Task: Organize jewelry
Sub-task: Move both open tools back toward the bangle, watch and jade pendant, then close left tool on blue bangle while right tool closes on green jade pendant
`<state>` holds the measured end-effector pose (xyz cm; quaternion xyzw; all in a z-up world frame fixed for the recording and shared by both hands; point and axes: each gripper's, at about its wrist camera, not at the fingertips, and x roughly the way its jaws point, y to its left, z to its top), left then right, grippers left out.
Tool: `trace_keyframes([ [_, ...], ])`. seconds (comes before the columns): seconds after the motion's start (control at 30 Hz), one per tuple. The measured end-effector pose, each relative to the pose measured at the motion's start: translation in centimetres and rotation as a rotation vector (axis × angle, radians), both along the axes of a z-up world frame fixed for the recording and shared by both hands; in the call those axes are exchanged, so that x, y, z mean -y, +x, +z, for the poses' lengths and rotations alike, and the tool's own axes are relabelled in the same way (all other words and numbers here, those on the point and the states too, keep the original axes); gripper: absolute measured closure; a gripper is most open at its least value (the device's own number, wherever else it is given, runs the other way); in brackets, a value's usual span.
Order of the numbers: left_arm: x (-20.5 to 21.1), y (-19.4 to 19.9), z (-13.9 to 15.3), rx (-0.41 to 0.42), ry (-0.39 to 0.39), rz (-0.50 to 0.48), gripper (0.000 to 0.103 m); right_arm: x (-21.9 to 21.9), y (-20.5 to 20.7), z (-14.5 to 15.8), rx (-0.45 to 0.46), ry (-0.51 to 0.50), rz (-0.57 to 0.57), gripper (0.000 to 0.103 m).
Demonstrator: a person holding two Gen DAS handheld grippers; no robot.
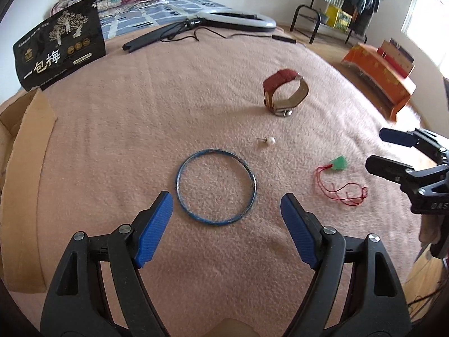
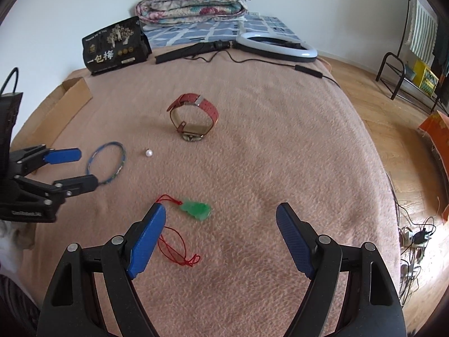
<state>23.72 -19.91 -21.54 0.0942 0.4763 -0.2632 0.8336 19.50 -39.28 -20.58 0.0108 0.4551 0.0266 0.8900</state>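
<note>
Since my left gripper [image 1: 226, 206] hangs with jaws wide, empty, the blue bangle [image 1: 216, 186] lies flat just ahead between them; right gripper [image 2: 220, 219] also spread, green pendant [image 2: 196, 209] near its left jaw.

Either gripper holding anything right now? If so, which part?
Nothing held. Left gripper is open, hovering by the blue bangle; right gripper is open near the green pendant. Both pieces lie on the blanket.
</note>
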Motion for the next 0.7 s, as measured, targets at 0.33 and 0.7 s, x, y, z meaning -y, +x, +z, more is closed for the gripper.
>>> trace_keyframes([
  [0.33,0.7,1.4,-1.9,-0.008,0.077,0.058,0.022,-0.9,0.7,-1.2,-0.020,0.004,0.030,0.022],
  [0.7,0.8,2.4,-2.6,0.002,0.061,0.072,0.014,-2.2,2.3,-2.6,-0.061,0.011,0.068,0.022],
])
